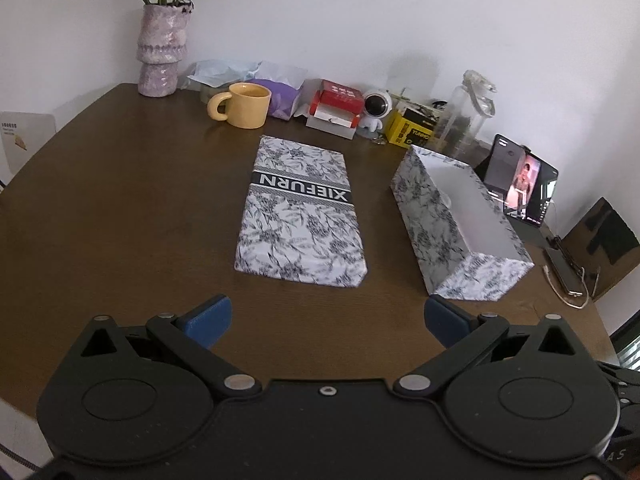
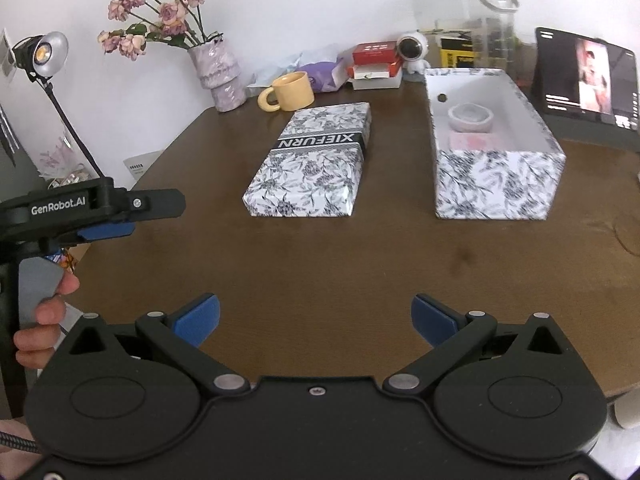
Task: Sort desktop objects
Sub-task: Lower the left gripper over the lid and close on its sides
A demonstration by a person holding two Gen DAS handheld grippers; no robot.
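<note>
At the desk's [image 1: 120, 208] back left corner stands a purple vase [image 1: 160, 52] of flowers, and a yellow mug [image 1: 246, 104] sits a little to its right, near the back edge. Both are parked out of the working middle, probably as clutter to be sorted or left alone.

The left claw [image 1: 326, 320] hangs over the near edge with its blue pads spread wide and nothing between them. It faces the patterned lid [image 1: 300, 212], which lies flat in the middle of the desk, printed side up. The lid's long axis runs from the near edge toward the back edge, leaning slightly left in the left wrist view, and its lettering reads upside down from here. It seems set aside so that the box stays open for filling.

The right claw [image 2: 316, 320] is likewise wide open and empty, low over the near edge. The open box [image 2: 496, 140] stands to the right of the lid, well apart from it, with its long axis also running front to back. Inside, toward the far end, rest a small pale bowl [image 2: 472, 117] and something pink [image 2: 472, 142] just in front of it.

Along the back edge sit a red carton [image 2: 374, 60], a small white robot figure [image 2: 414, 50] and a clear bottle [image 2: 492, 20]. A tablet [image 2: 584, 80] stands propped beside the box toward the right edge.
</note>
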